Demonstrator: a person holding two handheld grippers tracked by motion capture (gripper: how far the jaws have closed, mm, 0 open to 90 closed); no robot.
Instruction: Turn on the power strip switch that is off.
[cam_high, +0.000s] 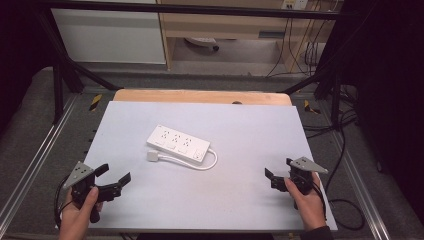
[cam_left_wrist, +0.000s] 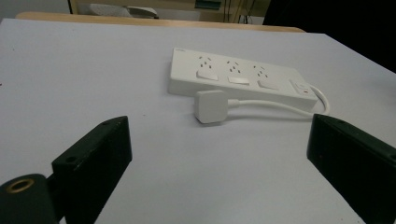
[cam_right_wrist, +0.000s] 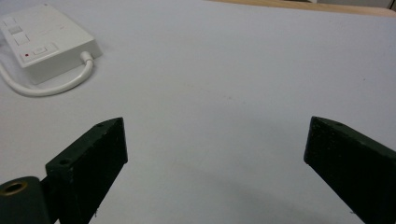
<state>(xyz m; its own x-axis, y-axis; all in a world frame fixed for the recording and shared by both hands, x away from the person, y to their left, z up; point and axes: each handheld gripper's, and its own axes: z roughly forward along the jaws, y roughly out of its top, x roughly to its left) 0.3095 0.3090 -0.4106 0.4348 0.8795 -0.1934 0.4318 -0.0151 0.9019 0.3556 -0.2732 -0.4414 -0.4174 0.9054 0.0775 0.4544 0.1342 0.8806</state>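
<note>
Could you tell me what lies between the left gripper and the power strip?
The plug on bare table, before the power strip; the left gripper view shows it.

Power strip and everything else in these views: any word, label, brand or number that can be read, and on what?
None can be read. The power strip bears faint marks near its sockets, too small and blurred to make out. Its plug is plain white.

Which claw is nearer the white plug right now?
Left. The left claw sits at the table's near-left corner, facing the plug. The right claw is at the near-right, beyond the power strip's cord end.
</note>
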